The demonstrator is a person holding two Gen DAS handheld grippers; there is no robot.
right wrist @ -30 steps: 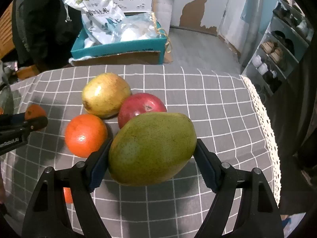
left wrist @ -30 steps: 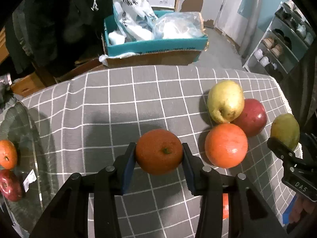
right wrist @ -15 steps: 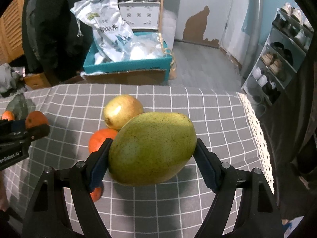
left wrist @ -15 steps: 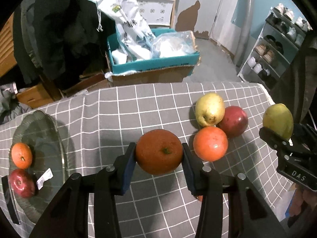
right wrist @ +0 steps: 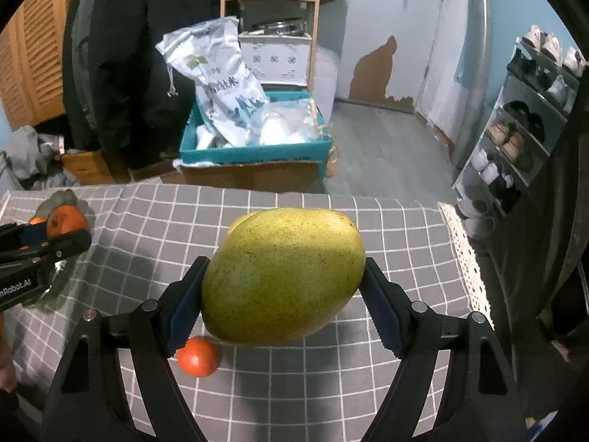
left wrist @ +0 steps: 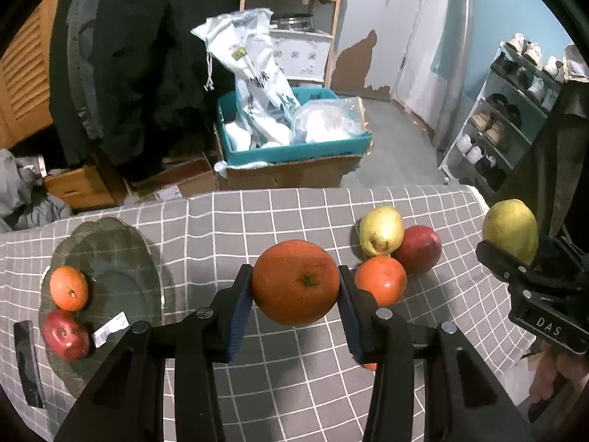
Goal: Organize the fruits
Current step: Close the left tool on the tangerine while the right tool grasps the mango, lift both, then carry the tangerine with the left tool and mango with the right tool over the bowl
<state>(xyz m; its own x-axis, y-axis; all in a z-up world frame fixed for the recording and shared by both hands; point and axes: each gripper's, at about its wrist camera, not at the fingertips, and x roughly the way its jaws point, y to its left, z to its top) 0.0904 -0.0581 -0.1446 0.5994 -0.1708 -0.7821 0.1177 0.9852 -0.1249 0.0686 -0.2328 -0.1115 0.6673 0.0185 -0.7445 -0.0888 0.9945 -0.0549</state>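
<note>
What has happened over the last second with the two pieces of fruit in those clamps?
Both were lifted. The left gripper raised its orange and the right gripper its mango, so the table looks further below and the glass plate has come fully into view. Neither grip changed. The pear, red apple and second orange stayed put on the cloth.

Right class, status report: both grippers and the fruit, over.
Left gripper shut on orange. Right gripper shut on mango. Glass plate unobstructed.
</note>
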